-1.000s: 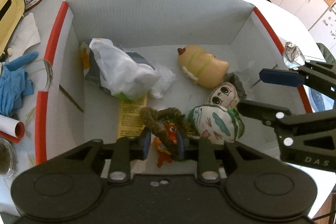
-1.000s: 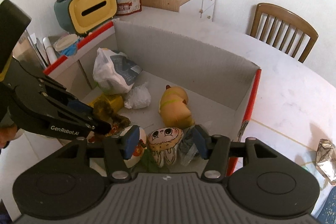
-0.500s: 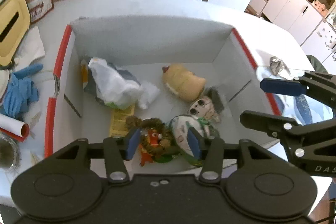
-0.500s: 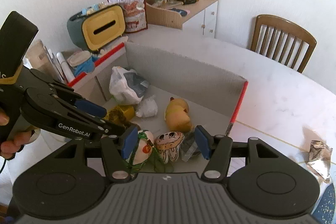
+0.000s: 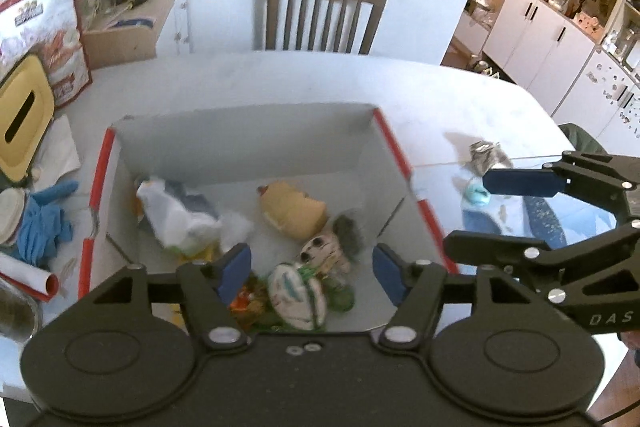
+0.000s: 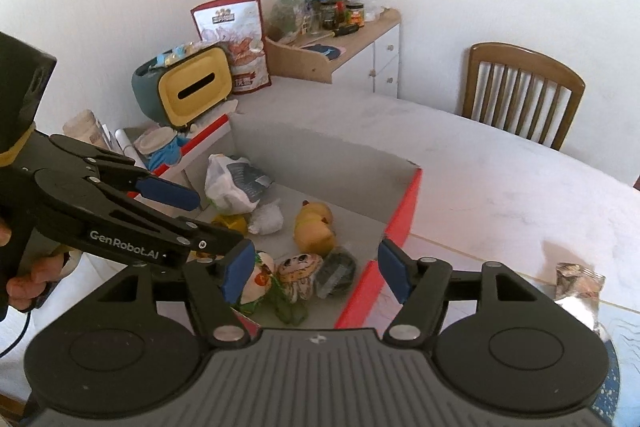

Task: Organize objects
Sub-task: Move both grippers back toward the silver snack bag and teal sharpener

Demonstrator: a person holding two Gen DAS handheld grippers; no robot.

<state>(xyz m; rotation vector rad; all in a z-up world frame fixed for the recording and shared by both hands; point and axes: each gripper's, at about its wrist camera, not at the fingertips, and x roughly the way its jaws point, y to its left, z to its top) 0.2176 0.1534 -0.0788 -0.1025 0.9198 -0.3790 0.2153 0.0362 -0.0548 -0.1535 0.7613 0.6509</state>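
both grippers (image 5: 310, 273) (image 6: 316, 269) spread, above box (image 5: 240, 131) (toys inside)

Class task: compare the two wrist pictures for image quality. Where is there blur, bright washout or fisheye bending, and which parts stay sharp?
Left wrist view: the toys in the cardboard box look smeared, while the left gripper stays crisp; the table is washed pale, and the chair bends. Right wrist view: the wall is overexposed, the table edge curves, and the right gripper stays sharp.
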